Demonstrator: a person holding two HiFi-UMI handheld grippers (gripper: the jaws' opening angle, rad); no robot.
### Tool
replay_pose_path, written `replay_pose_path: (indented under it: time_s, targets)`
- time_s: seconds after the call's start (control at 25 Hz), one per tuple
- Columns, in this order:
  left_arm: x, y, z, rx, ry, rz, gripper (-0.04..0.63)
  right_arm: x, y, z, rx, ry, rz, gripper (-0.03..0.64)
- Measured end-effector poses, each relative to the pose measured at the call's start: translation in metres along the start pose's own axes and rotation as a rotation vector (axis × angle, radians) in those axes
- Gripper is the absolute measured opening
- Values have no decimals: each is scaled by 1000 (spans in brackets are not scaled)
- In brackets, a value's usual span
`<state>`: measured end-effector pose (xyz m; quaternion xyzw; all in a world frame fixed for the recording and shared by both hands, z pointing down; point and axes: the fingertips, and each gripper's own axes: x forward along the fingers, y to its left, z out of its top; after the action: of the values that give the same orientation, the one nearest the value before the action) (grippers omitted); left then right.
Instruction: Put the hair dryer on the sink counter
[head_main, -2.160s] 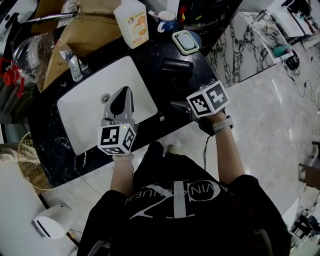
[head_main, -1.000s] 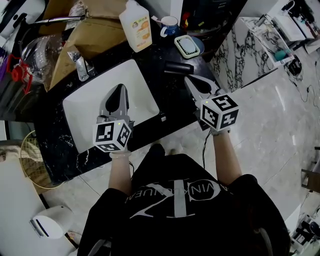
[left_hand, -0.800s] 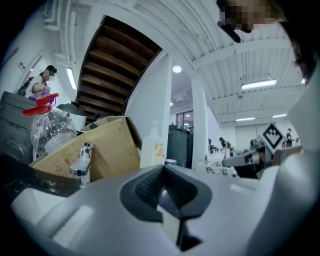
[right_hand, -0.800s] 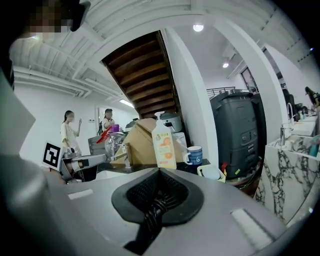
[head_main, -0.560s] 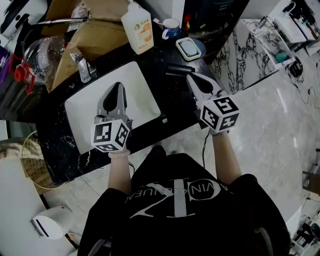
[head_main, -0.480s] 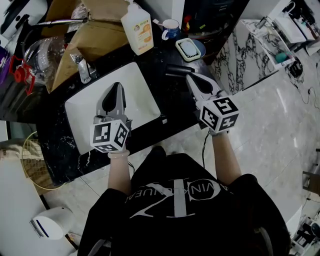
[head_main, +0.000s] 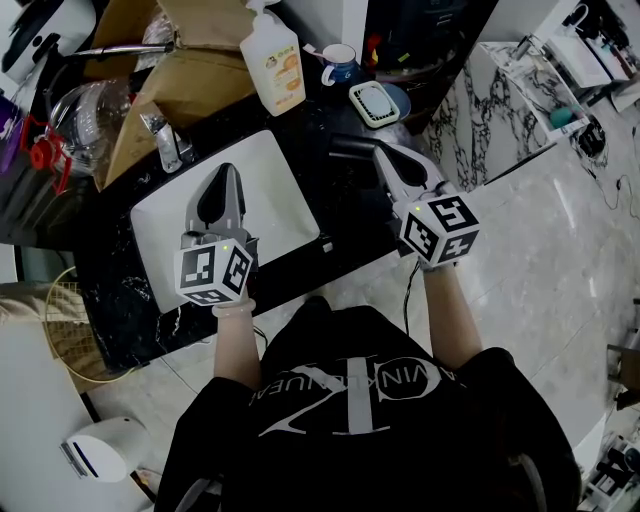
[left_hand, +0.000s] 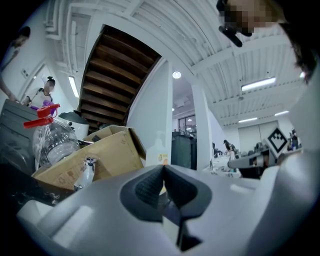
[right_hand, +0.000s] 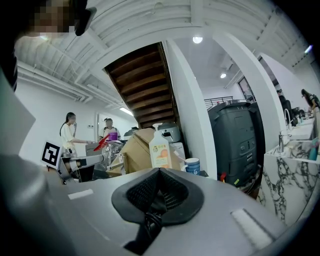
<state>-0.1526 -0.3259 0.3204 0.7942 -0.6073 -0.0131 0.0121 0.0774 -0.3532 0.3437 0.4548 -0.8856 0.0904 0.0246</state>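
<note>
Swung round since the earlier frame, the right gripper (head_main: 383, 155) is now pointing toward the hair dryer (head_main: 350, 146) — its jaws pressing together; the hair dryer is lying on the black counter (head_main: 345, 225) just beside that tip; the left gripper (head_main: 225, 172) — jaws likewise closed — is hovering over the white basin (head_main: 275, 165).

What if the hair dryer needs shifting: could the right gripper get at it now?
Probably yes: the hair dryer lies on the counter just past the right gripper, with nothing between them, though its shut jaws would need to open first.
</note>
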Motion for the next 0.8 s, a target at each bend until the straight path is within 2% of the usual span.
replay_pose_path:
  time_s: [0.8]
  targets:
    - [-8, 7, 15, 12, -35, 38, 0, -7, -5, 8, 8, -34, -10, 3]
